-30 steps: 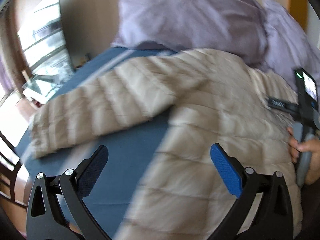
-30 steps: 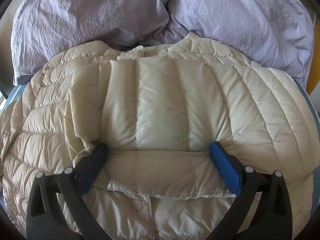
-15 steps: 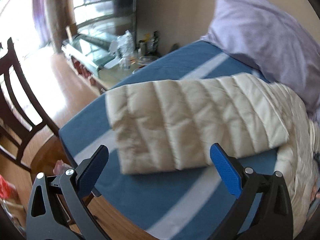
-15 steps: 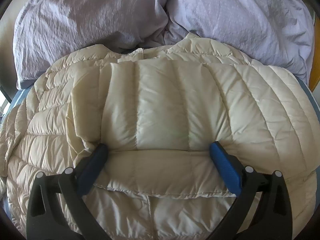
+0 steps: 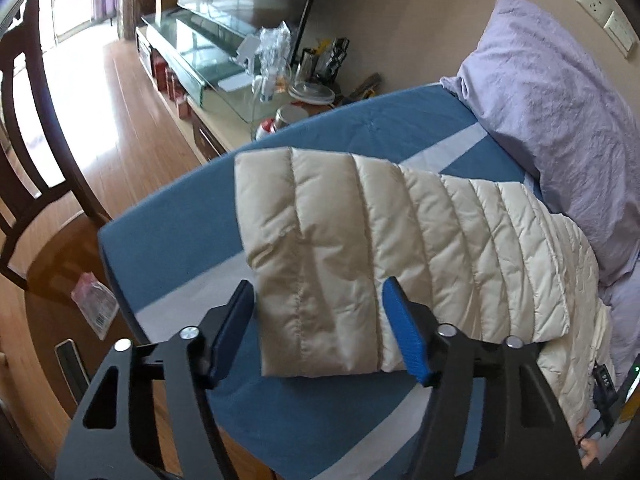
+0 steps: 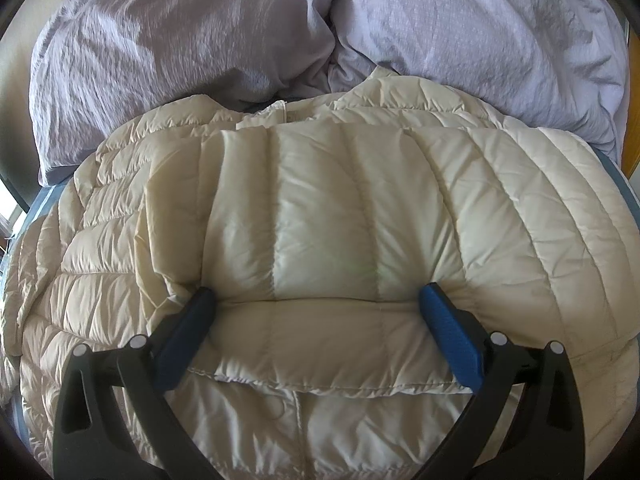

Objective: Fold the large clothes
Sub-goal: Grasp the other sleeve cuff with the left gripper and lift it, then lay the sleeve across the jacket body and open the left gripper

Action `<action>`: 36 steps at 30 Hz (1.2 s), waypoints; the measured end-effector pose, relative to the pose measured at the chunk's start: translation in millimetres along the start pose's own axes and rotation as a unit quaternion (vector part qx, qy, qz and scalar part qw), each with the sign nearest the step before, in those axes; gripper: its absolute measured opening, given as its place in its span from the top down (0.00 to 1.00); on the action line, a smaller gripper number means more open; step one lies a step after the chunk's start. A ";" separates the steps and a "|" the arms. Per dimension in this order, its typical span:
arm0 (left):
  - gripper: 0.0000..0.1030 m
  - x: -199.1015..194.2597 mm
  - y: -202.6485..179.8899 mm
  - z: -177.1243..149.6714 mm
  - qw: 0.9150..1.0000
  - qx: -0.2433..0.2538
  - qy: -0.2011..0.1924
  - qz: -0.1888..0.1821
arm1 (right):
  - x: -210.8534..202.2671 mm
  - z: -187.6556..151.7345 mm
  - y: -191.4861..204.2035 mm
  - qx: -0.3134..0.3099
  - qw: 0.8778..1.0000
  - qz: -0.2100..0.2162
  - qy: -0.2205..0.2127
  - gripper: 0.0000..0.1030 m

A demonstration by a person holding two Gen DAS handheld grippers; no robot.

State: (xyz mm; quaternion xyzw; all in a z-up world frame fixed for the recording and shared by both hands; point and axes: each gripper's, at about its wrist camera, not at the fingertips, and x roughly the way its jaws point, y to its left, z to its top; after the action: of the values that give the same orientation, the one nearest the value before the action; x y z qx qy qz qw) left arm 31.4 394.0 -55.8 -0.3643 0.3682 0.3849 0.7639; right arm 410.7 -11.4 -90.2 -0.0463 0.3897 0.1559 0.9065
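A cream quilted down jacket (image 6: 340,220) lies on a blue bed. In the right wrist view one sleeve is folded across its body, and my right gripper (image 6: 320,300) is open with its jaws on either side of that folded sleeve's cuff. In the left wrist view the other sleeve (image 5: 360,232) stretches flat over the blue sheet (image 5: 180,224) toward the bed's corner. My left gripper (image 5: 320,292) is open, jaws partly narrowed, straddling the cuff end of this sleeve.
Lilac pillows (image 6: 200,40) lie at the head of the bed and show in the left wrist view (image 5: 560,112). A dark wooden chair (image 5: 28,120) stands on the wood floor beside the bed. A glass-topped cabinet (image 5: 208,56) holds clutter.
My left gripper has swung left and come in over the outstretched sleeve's cuff, and its jaws have narrowed. My right gripper has stayed over the folded sleeve.
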 end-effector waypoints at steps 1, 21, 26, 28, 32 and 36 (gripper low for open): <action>0.37 0.3 -1.0 0.3 1.000 0.001 -0.004 0.004 | -0.2 -0.1 0.2 0.000 1.000 0.000 0.000 0.02; 0.95 1.0 -9.3 3.2 0.999 -0.022 -0.027 -0.015 | -2.8 -0.3 -3.0 0.005 1.000 0.005 -0.002 0.02; 0.95 -16.1 -33.3 12.5 0.998 0.001 -0.046 -0.037 | -1.7 0.0 -0.8 -0.002 1.000 -0.003 0.001 0.02; 0.95 -24.8 -47.1 16.7 0.997 0.009 -0.053 -0.056 | -1.4 0.4 1.0 -0.006 1.000 -0.005 0.003 0.02; 0.95 -44.9 -79.5 22.5 0.992 0.031 -0.067 -0.105 | -1.4 1.5 2.9 -0.011 1.000 -0.004 0.007 0.02; 0.95 -66.9 -113.0 23.4 0.981 0.046 -0.073 -0.173 | -3.0 3.1 3.8 -0.022 1.000 -0.003 0.019 0.02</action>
State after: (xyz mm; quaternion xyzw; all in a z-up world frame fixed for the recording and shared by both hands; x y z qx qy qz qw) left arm 105.8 342.7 42.3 -0.3576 0.2603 0.2555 0.8597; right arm 409.7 -7.9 -85.8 -0.0699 0.4031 0.1608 0.8982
